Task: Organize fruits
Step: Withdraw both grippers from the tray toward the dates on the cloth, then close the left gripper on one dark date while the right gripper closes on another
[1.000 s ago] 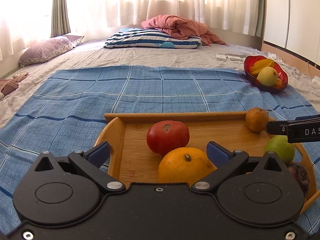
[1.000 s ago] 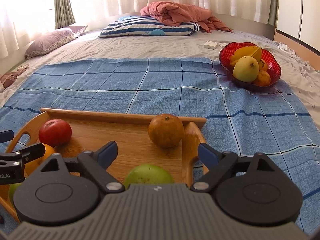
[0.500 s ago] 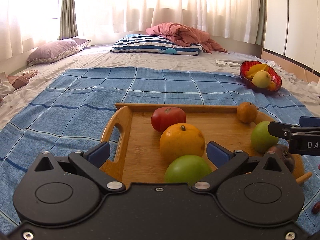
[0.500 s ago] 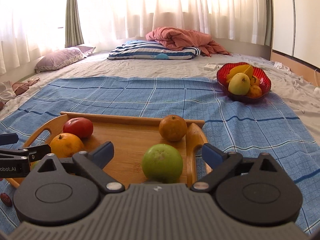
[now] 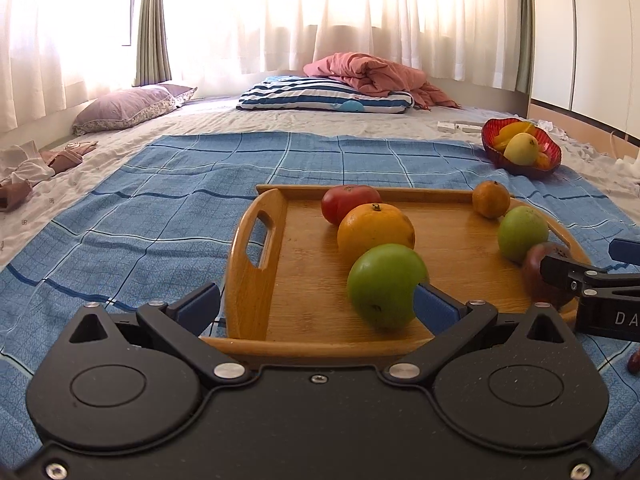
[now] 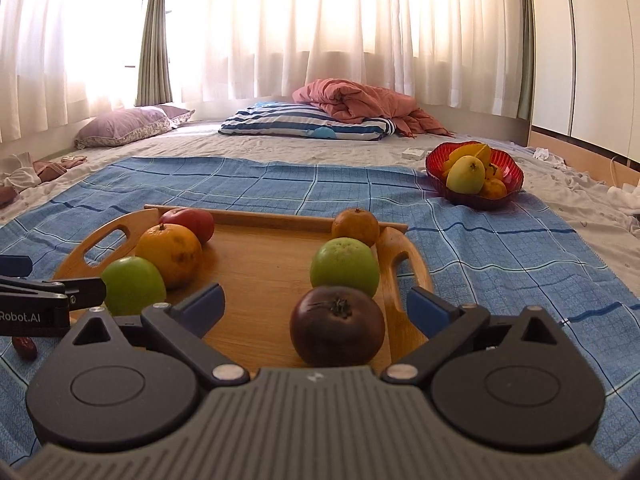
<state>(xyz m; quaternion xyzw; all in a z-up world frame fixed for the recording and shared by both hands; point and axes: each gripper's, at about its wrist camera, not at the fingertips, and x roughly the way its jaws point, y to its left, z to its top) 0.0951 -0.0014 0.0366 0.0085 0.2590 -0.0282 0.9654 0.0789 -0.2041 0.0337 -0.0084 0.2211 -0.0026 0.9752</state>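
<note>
A wooden tray (image 5: 256, 264) sits on a blue checked blanket (image 5: 160, 200) on the bed. Six fruits lie in the tray. On one side a red tomato (image 5: 344, 202), a big orange (image 5: 374, 232) and a green apple (image 5: 382, 284) sit in a row, touching each other. On the other side a small orange (image 6: 356, 226), a second green apple (image 6: 345, 266) and a dark purple fruit (image 6: 337, 326) sit in a row by the handle.

The left tool (image 5: 318, 306) is wide open. It holds nothing. The first green apple is just in front of its right finger. The right tool (image 6: 318, 306) has just been opening and is now open as wide as it goes. The dark purple fruit lies in front of it, between its fingers, but the pads do not press on it.

A red bowl (image 6: 510, 184) with more fruit sits farther back on the blanket edge. A small dark red fruit (image 6: 25, 347) lies on the blanket beside the tray.
</note>
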